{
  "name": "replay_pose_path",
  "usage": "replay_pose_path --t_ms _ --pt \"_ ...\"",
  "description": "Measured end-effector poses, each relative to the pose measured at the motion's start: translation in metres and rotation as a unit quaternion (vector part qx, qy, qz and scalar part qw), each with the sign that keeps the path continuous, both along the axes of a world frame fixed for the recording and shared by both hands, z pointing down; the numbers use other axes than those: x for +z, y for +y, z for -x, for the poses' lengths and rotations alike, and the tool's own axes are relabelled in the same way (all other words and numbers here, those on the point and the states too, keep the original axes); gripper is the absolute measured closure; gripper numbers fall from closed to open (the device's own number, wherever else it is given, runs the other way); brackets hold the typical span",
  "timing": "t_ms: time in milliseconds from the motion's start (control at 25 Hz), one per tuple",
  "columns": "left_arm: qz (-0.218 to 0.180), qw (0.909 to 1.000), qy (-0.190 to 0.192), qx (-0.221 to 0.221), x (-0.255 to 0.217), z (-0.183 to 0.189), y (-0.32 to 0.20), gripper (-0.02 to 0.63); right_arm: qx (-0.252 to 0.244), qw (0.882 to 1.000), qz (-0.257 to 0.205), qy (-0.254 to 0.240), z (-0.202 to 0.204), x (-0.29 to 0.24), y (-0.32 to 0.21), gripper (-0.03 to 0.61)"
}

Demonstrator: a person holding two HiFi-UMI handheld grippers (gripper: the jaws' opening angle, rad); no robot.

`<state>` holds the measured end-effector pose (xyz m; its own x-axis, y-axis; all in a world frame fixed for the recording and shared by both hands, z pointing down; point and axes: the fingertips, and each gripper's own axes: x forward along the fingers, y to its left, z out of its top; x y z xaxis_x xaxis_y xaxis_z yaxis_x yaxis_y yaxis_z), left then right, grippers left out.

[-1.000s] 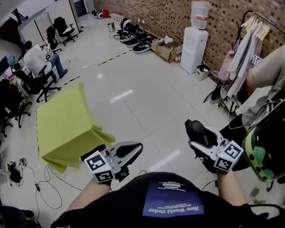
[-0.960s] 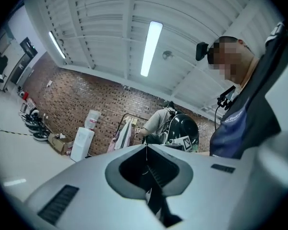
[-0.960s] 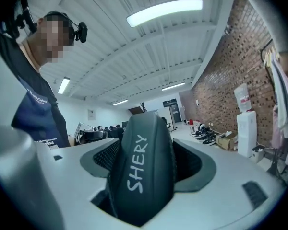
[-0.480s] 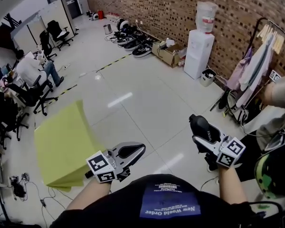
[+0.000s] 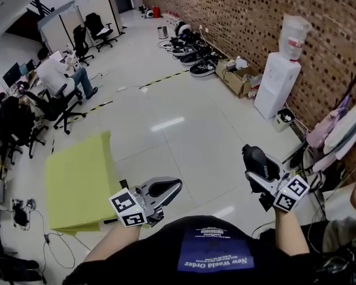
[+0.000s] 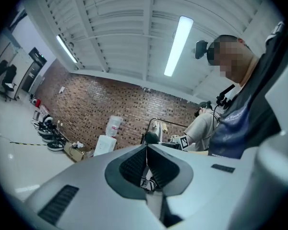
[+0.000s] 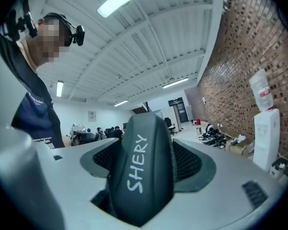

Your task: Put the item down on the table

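A black padded case printed "SHERY" is clamped in my right gripper, held in the air over the floor at the right. Its jaws stand wide and press on the case's two sides. The right gripper points up toward the ceiling. My left gripper is shut with nothing in it, its pads meeting in the left gripper view. The table under a yellow-green cloth stands to the left, just beyond the left gripper.
A water dispenser, a cardboard box and rows of shoes line the brick wall. Seated people and office chairs fill the far left. Clothes hang on a rack at right. Cables lie by the table.
The head view has swung, so the room has shifted right and down in the picture. Both grippers keep about the same place before the body, the right still clamped on the case.
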<state>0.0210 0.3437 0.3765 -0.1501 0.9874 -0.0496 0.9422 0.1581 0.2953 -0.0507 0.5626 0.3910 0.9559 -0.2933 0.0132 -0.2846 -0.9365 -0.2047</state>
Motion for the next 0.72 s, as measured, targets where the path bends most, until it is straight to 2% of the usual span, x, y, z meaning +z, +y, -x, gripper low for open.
replay_pose_path --t_ms 320,520,720 --pt "0.005 0.9981 -0.013 -0.060 -0.001 -0.085 0.068 0.609 -0.056 0.998 0.013 -0.006 -0.105 -0.003 0.078 0.242" --pt "0.011 0.9976 -0.013 -0.068 0.004 -0.148 0.093 0.609 -0.071 0.997 0.021 -0.011 -0.170 -0.002 0.096 0.242" --pt "0.023 0.9984 -0.009 -0.051 0.007 -0.234 0.115 0.609 -0.072 0.997 0.042 -0.008 -0.252 -0.010 0.105 0.241"
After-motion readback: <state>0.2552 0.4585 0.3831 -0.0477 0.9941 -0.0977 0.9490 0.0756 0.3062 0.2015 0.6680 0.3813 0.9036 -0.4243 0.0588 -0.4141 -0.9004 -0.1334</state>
